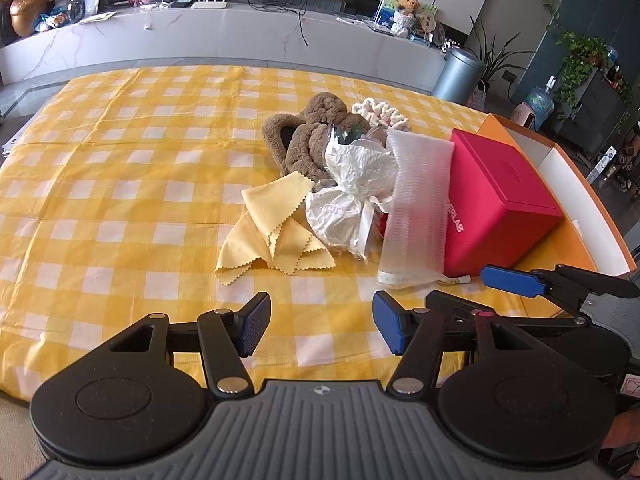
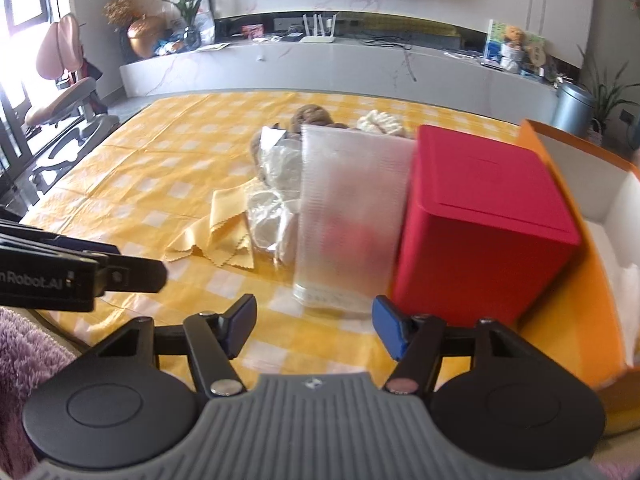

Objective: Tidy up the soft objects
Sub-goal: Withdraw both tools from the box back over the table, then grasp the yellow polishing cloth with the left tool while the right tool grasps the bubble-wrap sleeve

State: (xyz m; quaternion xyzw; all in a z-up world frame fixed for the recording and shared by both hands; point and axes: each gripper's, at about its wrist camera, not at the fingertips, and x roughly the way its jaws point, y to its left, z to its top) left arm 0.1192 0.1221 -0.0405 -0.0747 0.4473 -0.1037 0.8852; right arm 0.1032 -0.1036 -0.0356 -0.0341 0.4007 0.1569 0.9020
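Note:
A pile of soft things lies mid-table: a brown plush toy [image 1: 316, 132], a cream knitted piece [image 1: 382, 116], a crumpled clear plastic bag [image 1: 352, 196], a yellow cloth [image 1: 276, 232] and a bubble-wrap sheet [image 1: 416, 204] that leans on a red box [image 1: 504, 196]. My left gripper [image 1: 320, 326] is open and empty, just short of the cloth. My right gripper [image 2: 314, 328] is open and empty, just in front of the bubble wrap [image 2: 352, 216] and the red box [image 2: 484, 228]. The right gripper's fingers [image 1: 512, 280] show at the right of the left wrist view.
An open orange box [image 2: 576, 312] with a white inside stands right of the red box. The yellow checked tablecloth [image 1: 120, 184] covers the table. A purple fluffy fabric [image 2: 20, 360] is at my lower left. A marble counter runs behind the table.

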